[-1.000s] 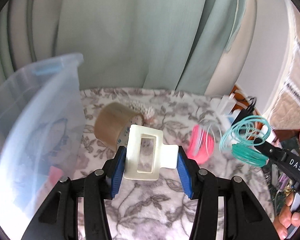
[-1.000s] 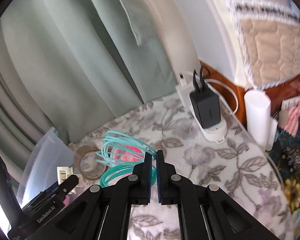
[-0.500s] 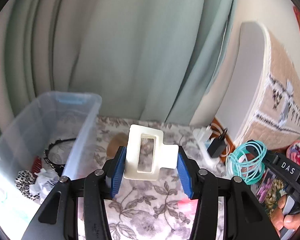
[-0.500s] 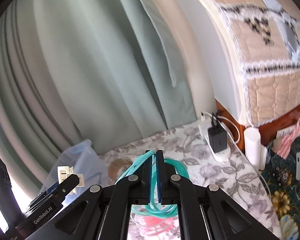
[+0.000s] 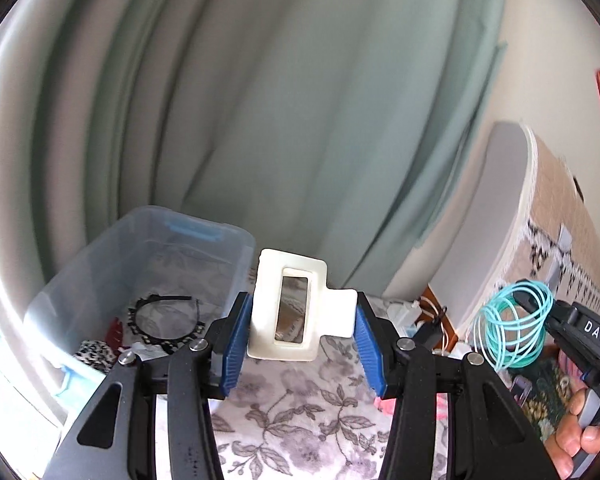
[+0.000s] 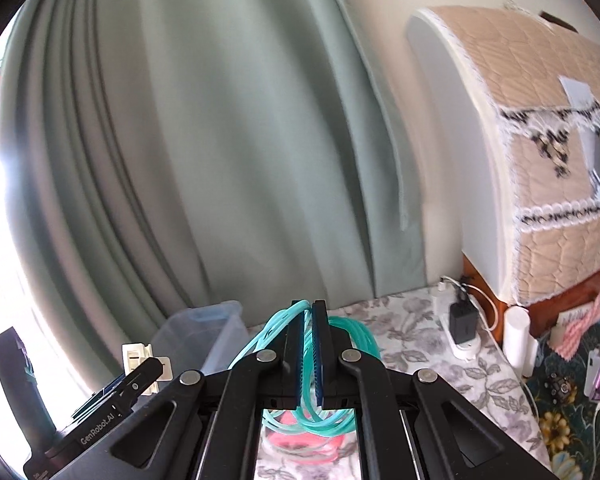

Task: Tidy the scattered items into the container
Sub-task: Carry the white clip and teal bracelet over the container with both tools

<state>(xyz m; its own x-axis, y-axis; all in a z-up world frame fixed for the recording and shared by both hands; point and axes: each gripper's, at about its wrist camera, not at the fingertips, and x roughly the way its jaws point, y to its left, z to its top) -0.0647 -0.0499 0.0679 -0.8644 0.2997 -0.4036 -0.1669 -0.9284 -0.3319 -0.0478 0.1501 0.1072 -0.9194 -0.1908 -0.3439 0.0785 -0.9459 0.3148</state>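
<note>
The bin [image 5: 148,264] already holds a headband [image 5: 166,316] and some scraps. The left gripper [image 5: 300,344] has its fingers clamped on a white clip [image 5: 292,304] in the air beside the bin, and the right gripper [image 6: 311,344] pinches a teal coil [image 6: 340,328] above the table [image 5: 300,412]. Both, plus a pink coil [image 6: 300,444] on the table, are still outside the bin.

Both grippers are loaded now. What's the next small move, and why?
Probably carry the left gripper leftward over the clear bin and release. It holds the cream hair clip just right of the bin's rim, while the right gripper holds the teal coil farther away.
</note>
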